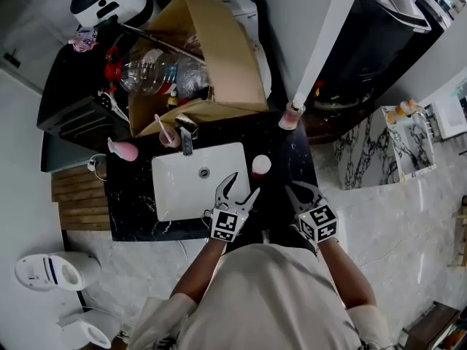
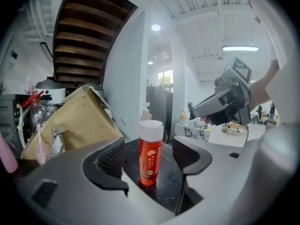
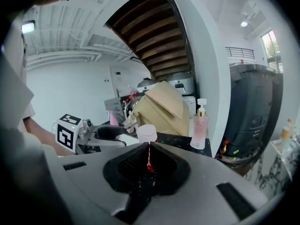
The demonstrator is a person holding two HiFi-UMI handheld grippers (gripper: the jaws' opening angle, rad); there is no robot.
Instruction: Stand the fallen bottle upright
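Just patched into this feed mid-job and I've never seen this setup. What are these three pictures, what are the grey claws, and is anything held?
No robot: a person holds a gripper in each hand. The top-down picture comes from a camera on the person's head; the other two cameras ride on the grippers and look along their jaws. Below is a black counter with a white sink, a cardboard box behind it. The red bottle stands upright right of the sink. The left gripper has its jaws open, the bottle beyond them, untouched. The right gripper has its jaws together, empty. Nothing is held.
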